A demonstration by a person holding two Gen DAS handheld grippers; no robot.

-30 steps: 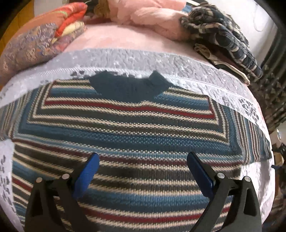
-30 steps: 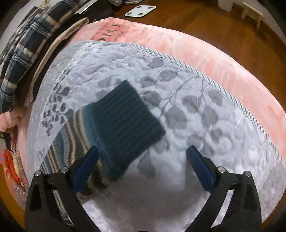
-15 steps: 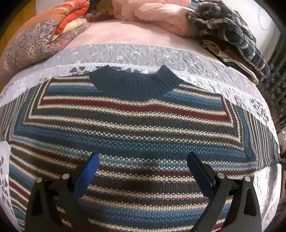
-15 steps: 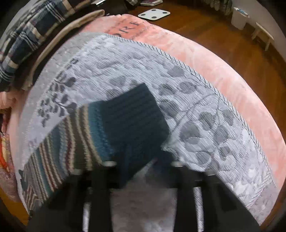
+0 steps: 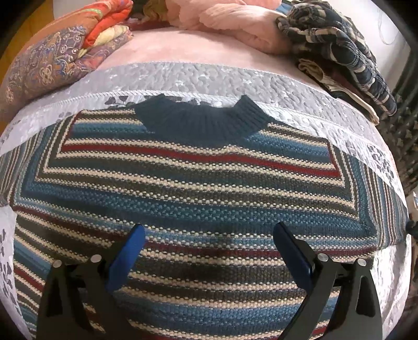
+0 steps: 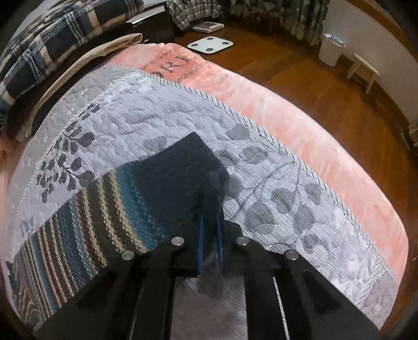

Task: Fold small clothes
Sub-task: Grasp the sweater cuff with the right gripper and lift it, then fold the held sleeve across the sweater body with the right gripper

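Observation:
A striped knit sweater in blue, red, cream and dark bands lies flat on the grey quilted cover, its dark ribbed collar toward the far side. My left gripper hangs open over the sweater's lower body, nothing between its blue pads. In the right wrist view one striped sleeve stretches out to its dark ribbed cuff. My right gripper is shut on the cuff's near corner, the blue pads close together with dark knit pinched between them.
The grey leaf-patterned quilt lies over a pink blanket on a bed. Piled along the far side are a patterned folded quilt, pink clothes and plaid garments. Beyond the bed edge: wooden floor, a white scale, a stool.
My right gripper has moved forward onto the cuff and gone from wide open to shut on it. The left gripper stayed open while its view slid toward the collar.

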